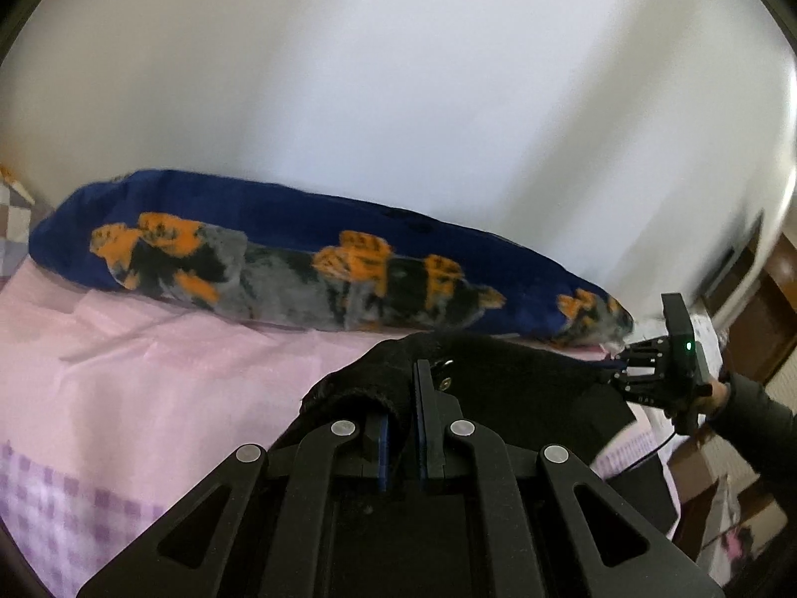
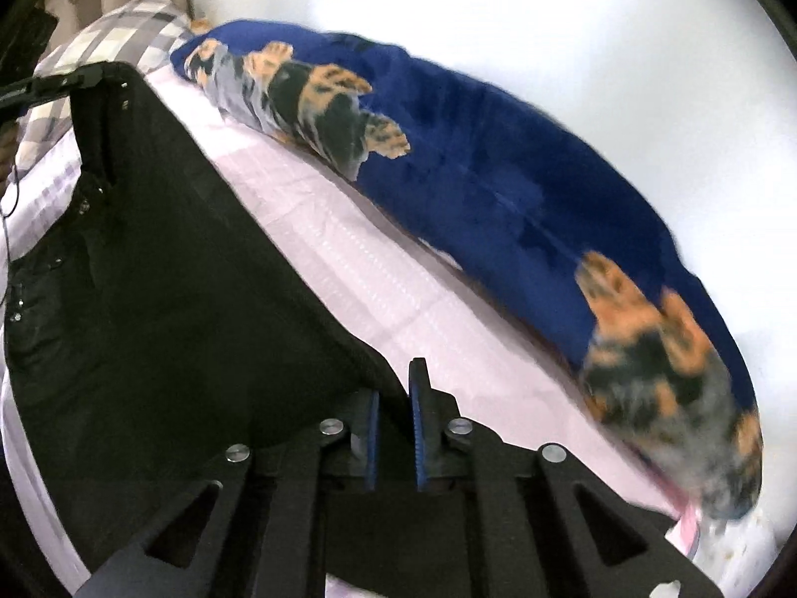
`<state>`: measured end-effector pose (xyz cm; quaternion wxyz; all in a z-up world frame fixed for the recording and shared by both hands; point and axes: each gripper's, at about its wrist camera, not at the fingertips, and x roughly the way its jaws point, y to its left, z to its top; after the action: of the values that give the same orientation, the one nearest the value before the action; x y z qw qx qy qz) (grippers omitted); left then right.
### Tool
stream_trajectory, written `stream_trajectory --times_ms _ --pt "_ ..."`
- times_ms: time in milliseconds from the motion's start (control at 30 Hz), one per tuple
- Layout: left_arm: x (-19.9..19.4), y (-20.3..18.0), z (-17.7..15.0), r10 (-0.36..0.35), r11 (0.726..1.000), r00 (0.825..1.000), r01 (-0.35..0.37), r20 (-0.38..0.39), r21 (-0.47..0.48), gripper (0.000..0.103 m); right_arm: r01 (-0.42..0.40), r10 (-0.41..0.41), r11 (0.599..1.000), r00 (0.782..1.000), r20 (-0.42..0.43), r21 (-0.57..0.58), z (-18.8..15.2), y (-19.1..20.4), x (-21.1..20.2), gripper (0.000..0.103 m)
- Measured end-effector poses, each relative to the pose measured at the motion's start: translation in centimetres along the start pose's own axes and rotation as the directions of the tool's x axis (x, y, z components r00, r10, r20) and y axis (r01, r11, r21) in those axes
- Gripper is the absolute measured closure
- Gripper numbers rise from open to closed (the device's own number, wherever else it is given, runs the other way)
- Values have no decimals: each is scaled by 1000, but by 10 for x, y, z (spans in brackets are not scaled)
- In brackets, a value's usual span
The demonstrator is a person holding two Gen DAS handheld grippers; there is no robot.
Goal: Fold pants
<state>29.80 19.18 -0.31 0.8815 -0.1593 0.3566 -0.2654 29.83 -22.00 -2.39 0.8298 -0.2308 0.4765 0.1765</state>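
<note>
Black pants (image 1: pixel 518 383) are stretched between my two grippers above a pink bedsheet (image 1: pixel 164 378). My left gripper (image 1: pixel 403 398) is shut on the waistband end, where metal rivets show. My right gripper (image 2: pixel 396 398) is shut on the other end of the pants (image 2: pixel 164 249), which slope away toward the left gripper (image 2: pixel 60 82). In the left wrist view the right gripper (image 1: pixel 617 364) pinches the far edge of the fabric at the right.
A rolled blue blanket with orange and grey print (image 1: pixel 319 269) lies along the white wall (image 1: pixel 398 74) at the back of the bed; it also shows in the right wrist view (image 2: pixel 498 189). A checked pillow (image 2: pixel 114 35) is at the head of the bed.
</note>
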Motion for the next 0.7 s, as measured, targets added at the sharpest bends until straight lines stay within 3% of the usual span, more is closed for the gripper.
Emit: stream_trajectory --times_ms 333,500,700 --pt "-69 -47 -80 -30 996 996 36 -79 81 94 -15 9 978 999 33 207 -86 53 -56 96" --pt "-80 -48 -130 -19 998 986 27 -164 51 93 -43 46 965 999 -6 258 -126 80 -47 96" --pt "-71 -45 -180 74 995 960 -54 -270 80 92 -58 74 955 996 -45 289 -152 97 -28 96"
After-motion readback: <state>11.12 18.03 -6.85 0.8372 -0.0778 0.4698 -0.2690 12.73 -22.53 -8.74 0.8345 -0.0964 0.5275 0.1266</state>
